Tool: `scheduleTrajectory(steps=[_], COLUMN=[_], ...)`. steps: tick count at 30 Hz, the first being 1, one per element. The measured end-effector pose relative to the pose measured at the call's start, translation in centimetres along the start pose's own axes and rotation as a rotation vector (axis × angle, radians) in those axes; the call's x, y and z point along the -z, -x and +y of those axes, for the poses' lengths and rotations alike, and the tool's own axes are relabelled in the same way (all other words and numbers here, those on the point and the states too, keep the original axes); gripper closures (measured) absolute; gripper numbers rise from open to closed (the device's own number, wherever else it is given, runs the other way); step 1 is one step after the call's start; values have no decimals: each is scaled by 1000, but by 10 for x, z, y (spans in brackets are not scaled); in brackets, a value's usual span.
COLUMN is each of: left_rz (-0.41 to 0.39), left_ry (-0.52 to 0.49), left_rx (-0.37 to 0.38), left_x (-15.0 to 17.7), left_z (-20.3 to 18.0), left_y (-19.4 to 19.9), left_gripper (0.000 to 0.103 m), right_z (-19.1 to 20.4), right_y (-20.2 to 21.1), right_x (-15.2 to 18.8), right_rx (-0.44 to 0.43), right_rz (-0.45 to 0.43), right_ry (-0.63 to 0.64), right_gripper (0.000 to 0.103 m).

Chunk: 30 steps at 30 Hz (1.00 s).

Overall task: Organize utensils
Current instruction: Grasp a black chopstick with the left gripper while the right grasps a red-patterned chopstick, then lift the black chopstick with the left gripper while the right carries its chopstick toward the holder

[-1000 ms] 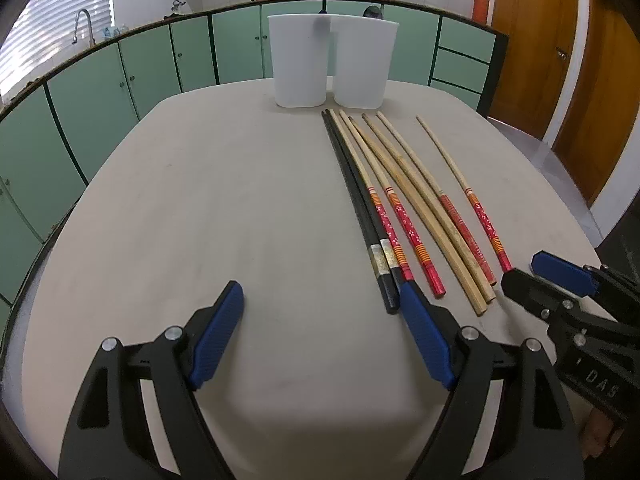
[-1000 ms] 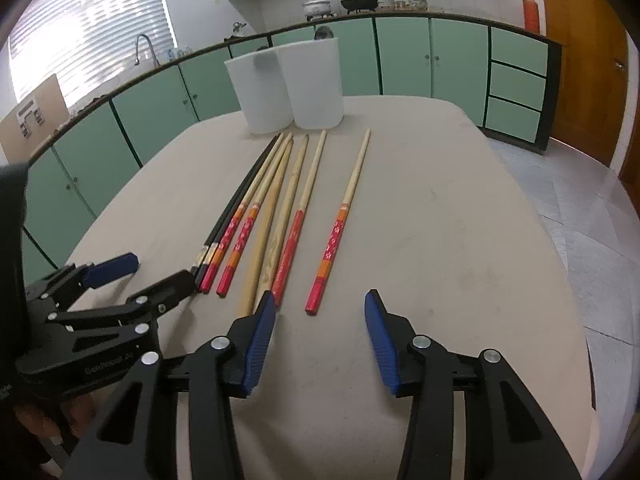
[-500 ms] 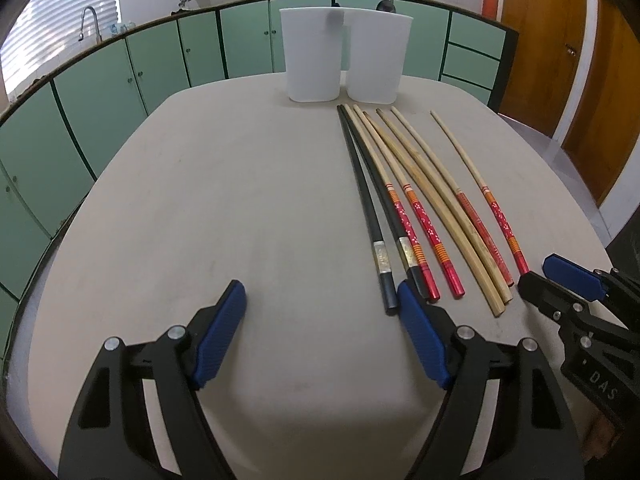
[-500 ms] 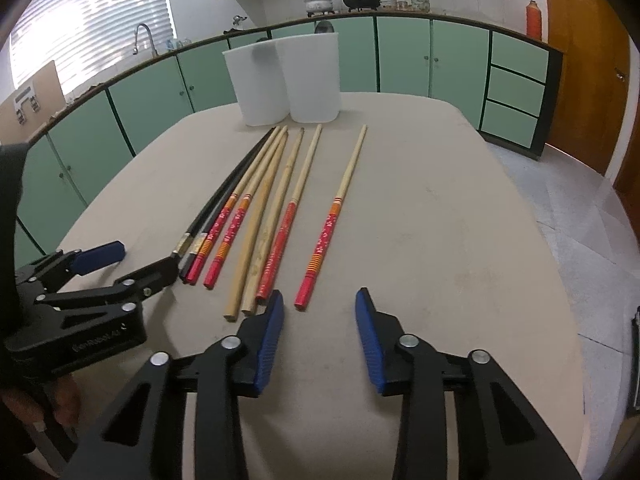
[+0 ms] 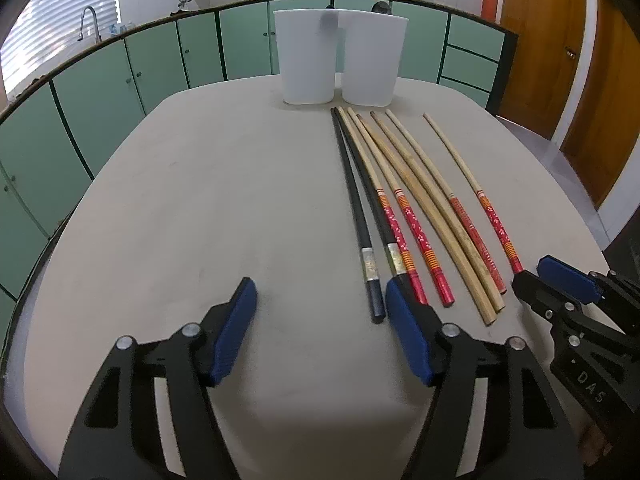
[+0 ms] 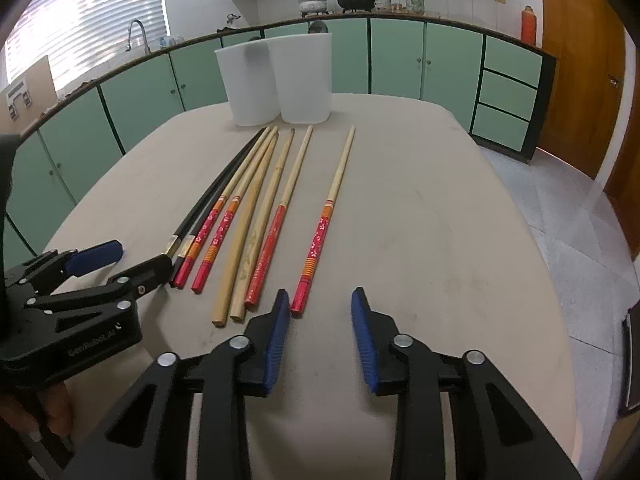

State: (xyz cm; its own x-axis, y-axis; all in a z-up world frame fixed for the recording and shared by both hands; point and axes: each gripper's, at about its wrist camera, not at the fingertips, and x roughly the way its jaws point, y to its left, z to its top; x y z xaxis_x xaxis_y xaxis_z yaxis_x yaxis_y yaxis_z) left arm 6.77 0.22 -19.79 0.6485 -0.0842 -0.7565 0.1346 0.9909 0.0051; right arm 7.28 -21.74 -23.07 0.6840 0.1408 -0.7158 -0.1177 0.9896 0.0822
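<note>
The eight chopsticks (image 6: 280,216) lie fanned from the table's (image 5: 200,220) near edge toward two white cups (image 5: 340,64) at its far edge, light, stiff and slippery, best pinched at the thick ends, while the left gripper (image 5: 320,320) and right gripper (image 6: 320,332) hover unclenched and empty, jaws just narrowing.

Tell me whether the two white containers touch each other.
Cannot tell. In both wrist views the left white container overlaps the right white container, so neither contact nor gap shows plainly.

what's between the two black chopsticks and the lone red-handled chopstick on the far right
In the right wrist view, five chopsticks: two red-handled ones beside the black chopsticks, two plain bamboo sticks, then another red-handled one before the lone chopstick.
</note>
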Motion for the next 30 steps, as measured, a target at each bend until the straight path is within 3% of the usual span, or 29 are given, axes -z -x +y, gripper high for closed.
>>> scheduleTrajectory(steps=[5, 8, 11, 19, 30], left_rz=[-10, -7, -4, -16, -228], left_ry=[-7, -21, -40, -3, -8], left_rx=[11, 37, 49, 65, 52], left_x=[-1, -2, -2, -7, -50], left_z=[-6, -12, -17, -7, 6], left_y=[1, 1, 2, 12, 81], left_gripper=[63, 83, 95, 97, 97], right_z=[-3, -5, -8, -18, -27], right_y=[-1, -1, 1, 15, 60], right_x=[-1, -1, -2, -9, -46], right_rx=[-3, -17, -26, -22, -26], right_rz=[-1, 3, 4, -26, -136], right_ry=[-18, -27, -37, -43, -19], right_gripper=[96, 97, 97, 97, 97])
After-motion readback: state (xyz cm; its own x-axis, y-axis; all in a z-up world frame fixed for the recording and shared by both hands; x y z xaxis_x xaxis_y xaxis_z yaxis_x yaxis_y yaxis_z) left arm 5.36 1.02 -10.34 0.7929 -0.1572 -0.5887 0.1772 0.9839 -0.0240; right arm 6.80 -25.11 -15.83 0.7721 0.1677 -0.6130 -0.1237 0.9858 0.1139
